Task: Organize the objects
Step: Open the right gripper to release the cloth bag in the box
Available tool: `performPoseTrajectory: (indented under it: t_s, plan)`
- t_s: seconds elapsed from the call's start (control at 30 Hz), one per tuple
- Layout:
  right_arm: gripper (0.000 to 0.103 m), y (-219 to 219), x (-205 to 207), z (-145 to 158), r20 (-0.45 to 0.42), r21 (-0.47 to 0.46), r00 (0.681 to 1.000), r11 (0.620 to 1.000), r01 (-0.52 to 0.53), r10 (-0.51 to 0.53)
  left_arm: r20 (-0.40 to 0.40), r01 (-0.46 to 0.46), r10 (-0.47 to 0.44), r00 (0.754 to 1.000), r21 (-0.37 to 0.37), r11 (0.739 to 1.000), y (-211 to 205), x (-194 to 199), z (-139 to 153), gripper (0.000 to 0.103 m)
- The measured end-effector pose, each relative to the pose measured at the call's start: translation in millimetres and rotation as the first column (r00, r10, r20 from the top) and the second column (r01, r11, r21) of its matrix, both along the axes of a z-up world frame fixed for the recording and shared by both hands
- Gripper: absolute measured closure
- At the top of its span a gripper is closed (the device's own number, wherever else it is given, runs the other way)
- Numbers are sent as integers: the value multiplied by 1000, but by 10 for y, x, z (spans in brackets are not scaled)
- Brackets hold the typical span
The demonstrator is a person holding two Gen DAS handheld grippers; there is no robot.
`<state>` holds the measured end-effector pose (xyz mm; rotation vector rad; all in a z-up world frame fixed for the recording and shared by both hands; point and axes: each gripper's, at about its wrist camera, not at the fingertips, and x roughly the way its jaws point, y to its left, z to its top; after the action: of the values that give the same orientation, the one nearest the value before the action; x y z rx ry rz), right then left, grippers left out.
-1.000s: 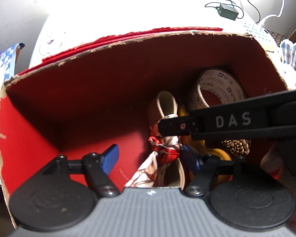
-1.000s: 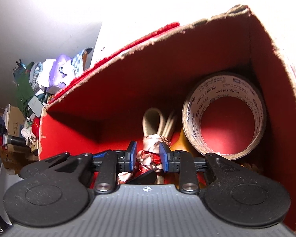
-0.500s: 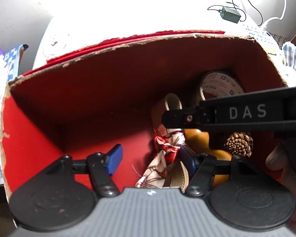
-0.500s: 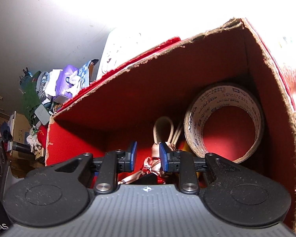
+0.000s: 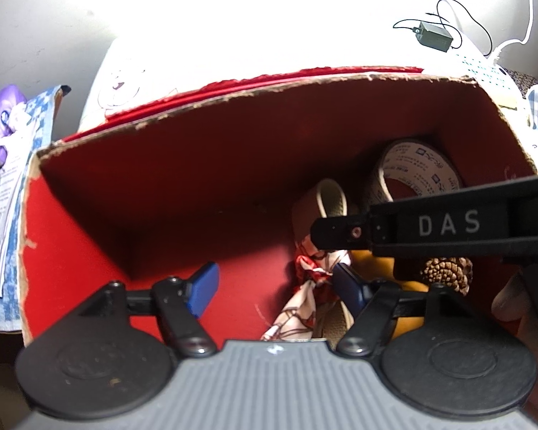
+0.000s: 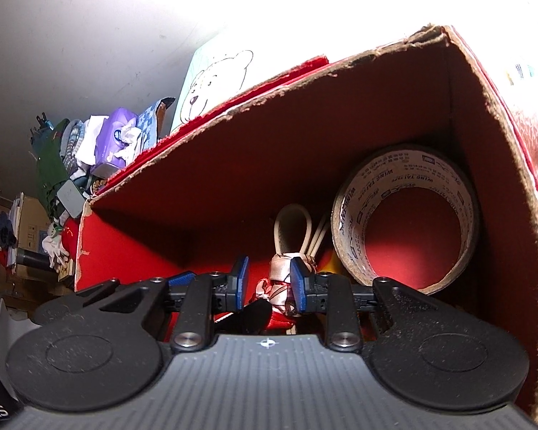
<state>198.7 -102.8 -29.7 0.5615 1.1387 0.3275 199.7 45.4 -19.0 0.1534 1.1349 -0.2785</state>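
A red cardboard box (image 5: pixel 197 165) lies open toward me; it also shows in the right wrist view (image 6: pixel 305 150). Inside are a roll of tape (image 5: pixel 416 168) (image 6: pixel 405 225), beige straps tied with a red-and-white patterned scarf (image 5: pixel 315 268) (image 6: pixel 283 286), a pine cone (image 5: pixel 448 274) and a yellow object (image 5: pixel 376 268). My left gripper (image 5: pixel 272 286) is open and empty at the box mouth. My right gripper (image 6: pixel 267 283) is partly open above the scarf, holding nothing; its arm (image 5: pixel 448 222) crosses the left wrist view.
A white sheet with a bear drawing (image 6: pixel 211 82) stands behind the box. Cluttered clothes and a purple pack (image 6: pixel 114 136) lie to the left. A black adapter with cables (image 5: pixel 434 34) lies at the back right. A blue checked cloth with papers (image 5: pixel 7 179) lies left.
Both grippers have drawn back and up from inside the box. The right gripper has moved away from the scarf, its jaws a little wider. The scarf stays in the box.
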Motion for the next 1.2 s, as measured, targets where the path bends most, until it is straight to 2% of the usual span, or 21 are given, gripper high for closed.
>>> performPoseTrajectory:
  t_s: [1.2]
  plan:
    - [74, 0, 31, 34, 33, -100, 999, 995, 3, 0, -2, -49, 49, 999, 39, 998, 2, 15, -17, 18]
